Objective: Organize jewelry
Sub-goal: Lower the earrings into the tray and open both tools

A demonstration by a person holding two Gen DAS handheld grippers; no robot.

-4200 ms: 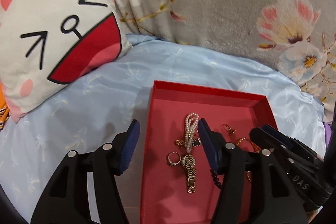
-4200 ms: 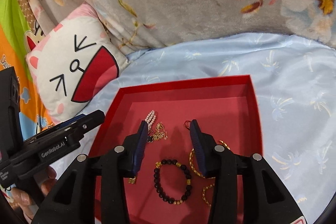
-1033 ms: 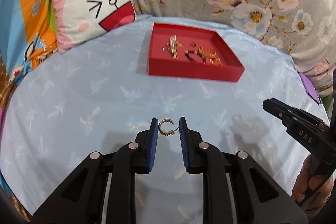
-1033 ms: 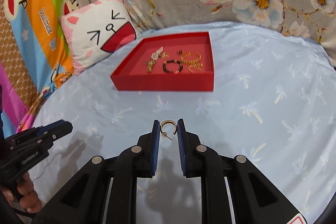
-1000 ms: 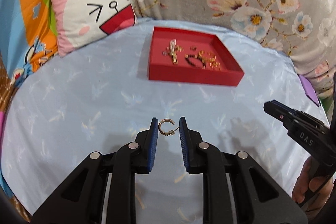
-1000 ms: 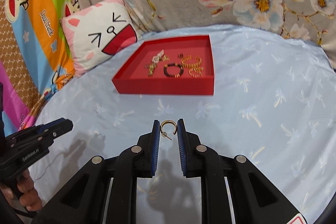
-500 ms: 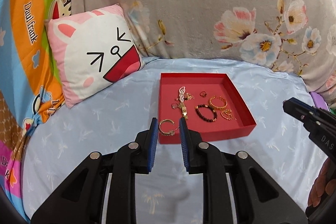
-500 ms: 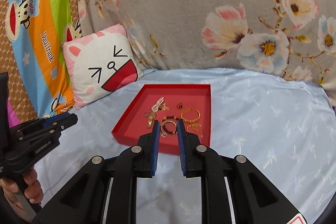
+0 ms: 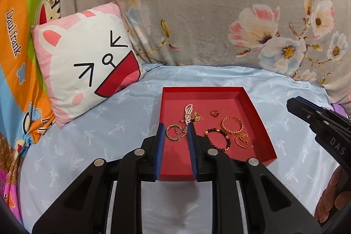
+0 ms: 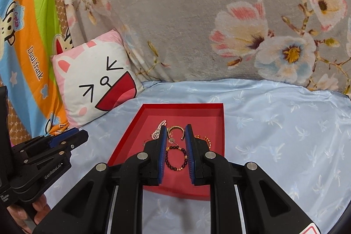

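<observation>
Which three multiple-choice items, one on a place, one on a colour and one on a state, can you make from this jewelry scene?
1. Where does the black bead bracelet lie?
A on the pillow
B in the tray
C on the sheet

2. What colour is the tray?
A red
B green
C white

3. What does the left gripper hold?
A nothing
B a watch
C a gold hoop earring

Answers:
1 B, it rests on the tray floor.
2 A, its walls and floor are red.
3 C, the gold hoop earring sits between the pads.

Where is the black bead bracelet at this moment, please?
In the left wrist view, the black bead bracelet lies in the red tray, near its front, beside the gold bangle.
</observation>
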